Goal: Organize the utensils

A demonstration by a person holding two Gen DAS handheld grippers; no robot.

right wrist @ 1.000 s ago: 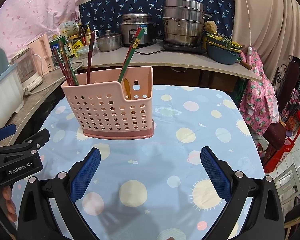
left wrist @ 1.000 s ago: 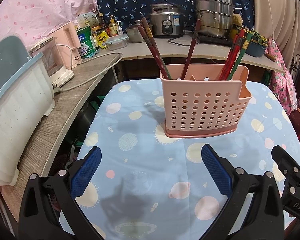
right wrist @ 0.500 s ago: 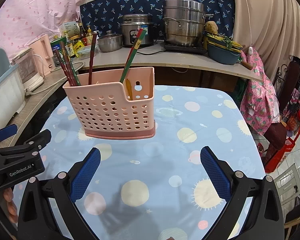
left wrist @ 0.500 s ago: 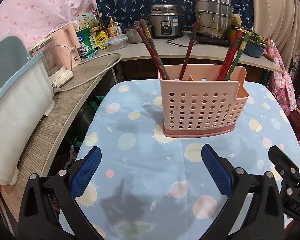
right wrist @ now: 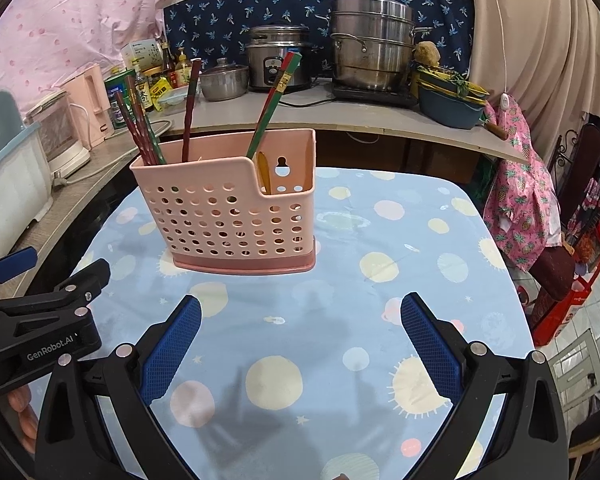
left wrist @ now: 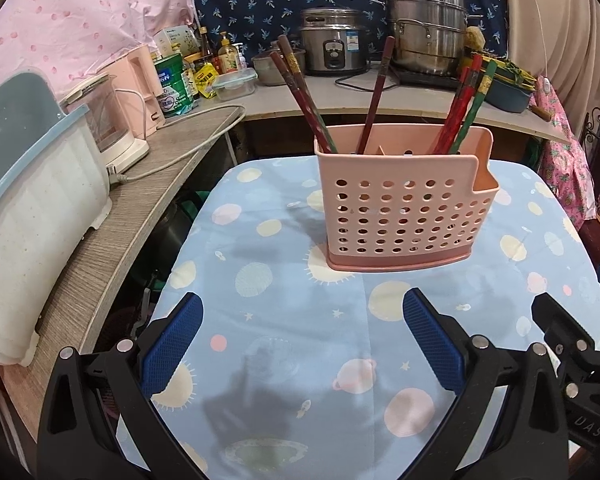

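A pink perforated utensil holder [left wrist: 404,208] stands upright on the table; it also shows in the right wrist view [right wrist: 228,216]. Several red, brown and green chopsticks [left wrist: 308,100] lean inside it, seen too in the right wrist view [right wrist: 276,100]. A yellow utensil [right wrist: 264,172] sits in its low end compartment. My left gripper [left wrist: 300,344] is open and empty, short of the holder. My right gripper [right wrist: 300,344] is open and empty, in front of the holder's right end. The left gripper [right wrist: 40,312] shows at the right wrist view's left edge.
The table wears a blue cloth [left wrist: 284,320] with planets and suns. A wooden counter [left wrist: 112,236] at left carries a white-blue bin [left wrist: 28,216] and a kettle. The back counter holds a rice cooker [left wrist: 332,46] and steel pots [right wrist: 372,56]. A chair with pink cloth [right wrist: 520,200] stands right.
Both grippers have shifted slightly; the holder sits a little left and lower in the left view and a little right in the right view. Jaws stay open.
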